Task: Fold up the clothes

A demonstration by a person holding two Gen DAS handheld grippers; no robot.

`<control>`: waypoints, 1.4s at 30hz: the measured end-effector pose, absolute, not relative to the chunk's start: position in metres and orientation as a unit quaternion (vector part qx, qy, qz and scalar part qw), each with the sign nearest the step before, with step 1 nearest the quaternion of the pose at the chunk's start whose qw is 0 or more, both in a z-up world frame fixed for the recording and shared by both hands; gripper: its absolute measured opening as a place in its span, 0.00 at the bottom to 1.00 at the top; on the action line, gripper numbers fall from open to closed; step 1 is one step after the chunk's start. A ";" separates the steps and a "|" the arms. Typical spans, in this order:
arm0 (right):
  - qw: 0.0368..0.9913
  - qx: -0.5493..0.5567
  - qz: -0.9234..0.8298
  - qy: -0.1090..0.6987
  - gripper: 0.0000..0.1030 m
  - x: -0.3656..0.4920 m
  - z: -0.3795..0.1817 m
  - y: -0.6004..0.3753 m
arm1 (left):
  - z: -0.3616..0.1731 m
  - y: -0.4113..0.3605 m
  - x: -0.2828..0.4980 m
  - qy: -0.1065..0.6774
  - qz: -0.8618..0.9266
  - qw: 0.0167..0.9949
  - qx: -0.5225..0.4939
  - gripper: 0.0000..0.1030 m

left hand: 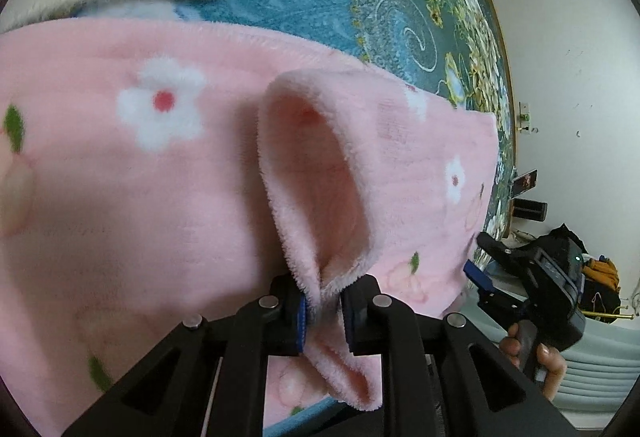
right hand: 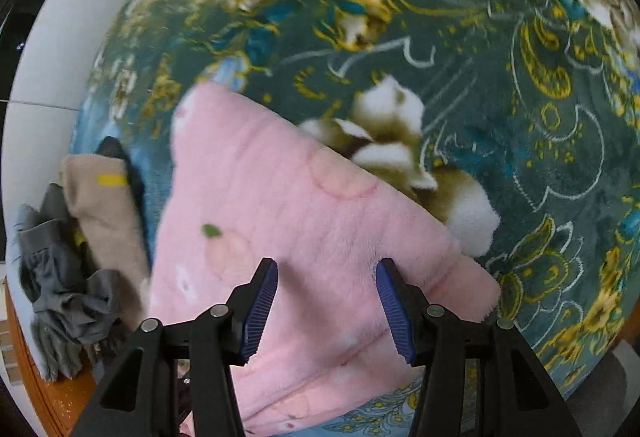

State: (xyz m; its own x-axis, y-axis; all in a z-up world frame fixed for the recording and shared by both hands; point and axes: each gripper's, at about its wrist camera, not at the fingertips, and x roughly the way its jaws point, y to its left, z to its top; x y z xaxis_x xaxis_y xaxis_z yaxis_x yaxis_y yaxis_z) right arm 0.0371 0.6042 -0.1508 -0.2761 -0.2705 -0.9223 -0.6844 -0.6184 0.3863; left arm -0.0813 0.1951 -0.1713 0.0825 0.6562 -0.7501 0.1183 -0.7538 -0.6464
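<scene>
Pink fleece garment [left hand: 120, 177] w/ white flowers lies spread on the teal floral blanket [left hand: 420, 29], near side of the surface. Looks flat, maybe one fold in already, can't confirm from here.

L gripper [left hand: 323, 311]: pads clamped on a raised cuff/edge of the pink fleece, loop of fabric standing up above the fingers.

R gripper [right hand: 326, 307]: fingers apart, nothing between them, hanging over the garment's near right corner [right hand: 460, 277]. Seen from L cam at far right w/ the person's hand [left hand: 536, 361] on its handle.

Far left: beige fuzzy item [right hand: 104, 213] and crumpled grey clothes [right hand: 60, 277], unfolded.

Judgement: early-mid. Pink piece is in hand but not finished; R side not yet gripped; at least two more items are waiting.
</scene>
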 end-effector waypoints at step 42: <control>-0.109 -0.399 0.729 0.546 1.00 0.075 -0.095 0.577 | -0.167 -0.116 0.114 -0.539 0.655 -0.169 -0.502 0.59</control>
State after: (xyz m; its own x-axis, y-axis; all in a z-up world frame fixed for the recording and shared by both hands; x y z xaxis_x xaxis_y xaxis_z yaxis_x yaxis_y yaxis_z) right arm 0.0754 0.5765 -0.0952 -0.6580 -0.5946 -0.4620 -0.2767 -0.3796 0.8828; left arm 0.1136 -0.1159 -0.1667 -0.4392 0.3187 -0.8400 0.7626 -0.3620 -0.5361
